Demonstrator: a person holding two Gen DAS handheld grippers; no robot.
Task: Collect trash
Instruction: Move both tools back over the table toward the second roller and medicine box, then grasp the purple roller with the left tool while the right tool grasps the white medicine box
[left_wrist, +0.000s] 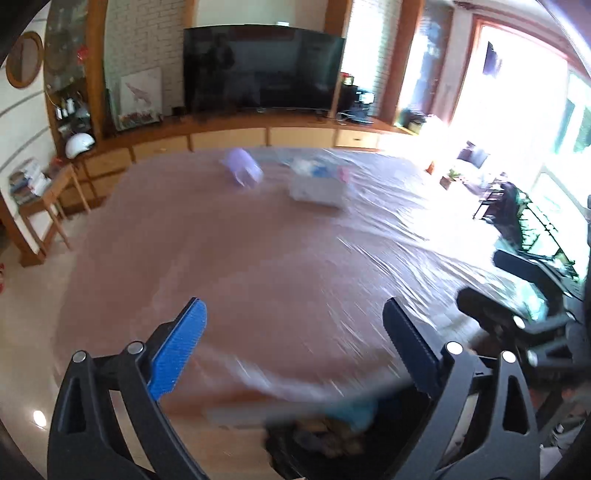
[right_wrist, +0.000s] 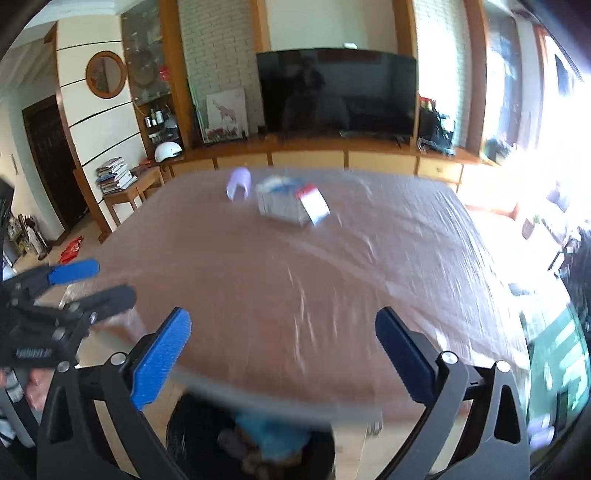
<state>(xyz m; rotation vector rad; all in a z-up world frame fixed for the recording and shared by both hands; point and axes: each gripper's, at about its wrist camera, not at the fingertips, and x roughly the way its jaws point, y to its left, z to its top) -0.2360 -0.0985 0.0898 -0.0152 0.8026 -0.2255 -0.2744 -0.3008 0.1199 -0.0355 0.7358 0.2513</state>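
A black trash bin (right_wrist: 192, 435) stands below the table's near edge, holding blue and brownish trash (right_wrist: 269, 435); it also shows in the left wrist view (left_wrist: 391, 424). My left gripper (left_wrist: 295, 317) is open and empty above the near table edge. My right gripper (right_wrist: 282, 325) is open and empty above the same edge, over the bin. The left gripper also shows in the right wrist view (right_wrist: 96, 280), to the left. The right gripper shows in the left wrist view (left_wrist: 491, 280), to the right. Both views are blurred.
The brown table (right_wrist: 295, 277) is covered in clear plastic. At its far side lie a lilac cup on its side (right_wrist: 239, 183) and a white tissue box (right_wrist: 291, 205), also in the left wrist view (left_wrist: 317, 184). A TV cabinet (right_wrist: 332, 153) lies beyond.
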